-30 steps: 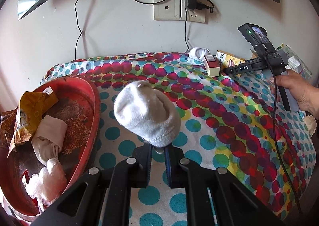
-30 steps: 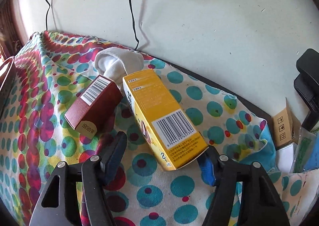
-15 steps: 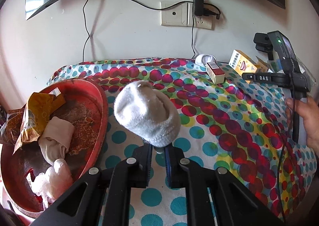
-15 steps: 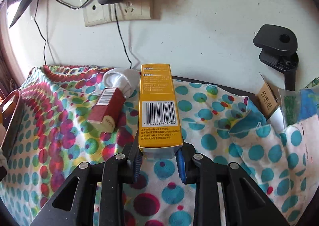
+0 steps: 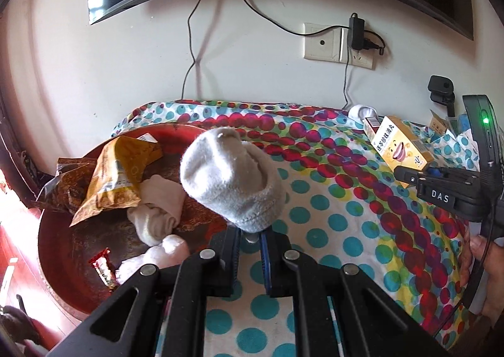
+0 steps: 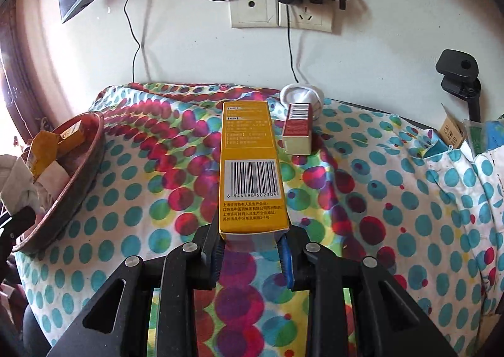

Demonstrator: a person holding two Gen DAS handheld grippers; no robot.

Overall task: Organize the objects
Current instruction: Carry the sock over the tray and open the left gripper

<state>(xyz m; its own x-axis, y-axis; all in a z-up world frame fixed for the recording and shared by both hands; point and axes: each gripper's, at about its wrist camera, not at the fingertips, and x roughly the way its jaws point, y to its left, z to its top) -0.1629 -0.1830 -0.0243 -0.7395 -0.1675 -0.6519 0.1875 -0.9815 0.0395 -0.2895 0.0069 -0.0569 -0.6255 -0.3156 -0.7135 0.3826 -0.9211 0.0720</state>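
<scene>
Now our rolled grey-white sock (image 5: 231,179), pinched by its lower end in the closed left tongs (image 5: 251,238), sticks up and away from us, with the round red tray (image 5: 63,262) of wrappers just to its left. Our right tongs (image 6: 252,246) clamp the long yellow carton (image 6: 250,164), its long axis pointing straight ahead above the spotted cloth on the desk (image 6: 393,199); the tray lies well left, so the left hand is nearer.

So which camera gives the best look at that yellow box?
The right wrist view: the yellow box fills the centre, barcode sharp, clamped in the right tool. The left wrist view shows it small at the edge.
</scene>
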